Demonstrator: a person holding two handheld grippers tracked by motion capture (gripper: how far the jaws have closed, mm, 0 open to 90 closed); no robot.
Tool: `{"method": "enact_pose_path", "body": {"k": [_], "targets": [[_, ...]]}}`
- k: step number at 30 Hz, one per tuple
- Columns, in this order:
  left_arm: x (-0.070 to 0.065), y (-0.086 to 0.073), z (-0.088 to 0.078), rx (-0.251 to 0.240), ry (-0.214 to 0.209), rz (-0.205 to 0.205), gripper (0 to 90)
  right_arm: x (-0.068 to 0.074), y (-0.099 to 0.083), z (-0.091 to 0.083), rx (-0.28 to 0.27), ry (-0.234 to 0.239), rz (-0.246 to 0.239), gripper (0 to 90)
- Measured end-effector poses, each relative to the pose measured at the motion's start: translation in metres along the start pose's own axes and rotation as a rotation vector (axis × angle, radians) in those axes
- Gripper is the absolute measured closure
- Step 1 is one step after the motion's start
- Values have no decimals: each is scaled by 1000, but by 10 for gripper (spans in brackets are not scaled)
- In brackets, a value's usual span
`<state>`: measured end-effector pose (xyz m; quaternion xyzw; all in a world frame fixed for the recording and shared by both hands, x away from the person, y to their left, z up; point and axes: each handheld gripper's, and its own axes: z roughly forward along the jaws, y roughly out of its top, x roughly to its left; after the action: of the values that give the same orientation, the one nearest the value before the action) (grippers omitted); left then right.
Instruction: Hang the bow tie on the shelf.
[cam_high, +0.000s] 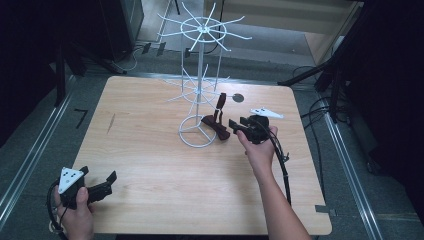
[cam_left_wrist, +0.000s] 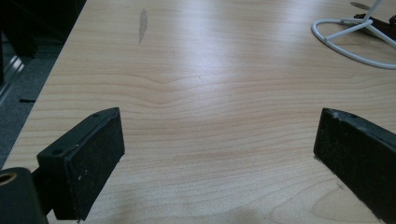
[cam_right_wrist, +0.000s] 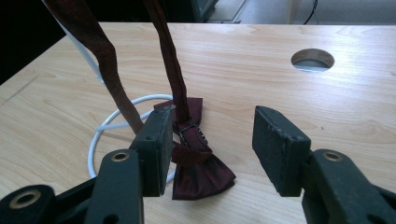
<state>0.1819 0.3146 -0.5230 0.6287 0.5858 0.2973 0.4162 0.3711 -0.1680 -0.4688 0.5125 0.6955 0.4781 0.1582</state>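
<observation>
A dark red bow tie (cam_high: 216, 126) (cam_right_wrist: 201, 173) lies on the wooden table (cam_high: 165, 165) beside the base ring (cam_high: 196, 132) (cam_right_wrist: 103, 127) of a white wire display rack (cam_high: 200, 75). Its strap (cam_right_wrist: 170, 60) runs up from the bow toward the rack's lower arms. My right gripper (cam_high: 234, 125) (cam_right_wrist: 215, 122) sits just right of the bow tie, low over the table, jaws open. The bow lies between them, close to the left pad, and the right pad is well clear of it. My left gripper (cam_high: 98, 173) (cam_left_wrist: 219, 140) rests near the table's front left corner, wide open over bare wood.
A round cable hole (cam_high: 238, 98) (cam_right_wrist: 312, 59) sits in the table behind the right gripper. The rack's wire arms spread wide above the table's far middle. The rack's base ring (cam_left_wrist: 345, 44) shows far off in the left gripper view. Dark stands and cables surround the table.
</observation>
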Motion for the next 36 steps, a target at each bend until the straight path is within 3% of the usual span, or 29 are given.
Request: {"method": "enact_pose_path", "body": {"k": [11,14,17,24,36], "targets": [[0,0,0,-1,3,3,22,-9,-7,-26,-19,0,-5,436],[0,0,0,-1,2,5,22,-12,-12,-32,-12,-4,4,390],[0,0,0,-2,3,5,22,-15,-18,-41,-14,-39,-3,300],[0,0,0,-1,3,5,22,-20,-27,-51,-15,-51,-2,147],[-1,0,0,-1,2,8,23,-32,-46,-68,-17,-57,1,65]]}}
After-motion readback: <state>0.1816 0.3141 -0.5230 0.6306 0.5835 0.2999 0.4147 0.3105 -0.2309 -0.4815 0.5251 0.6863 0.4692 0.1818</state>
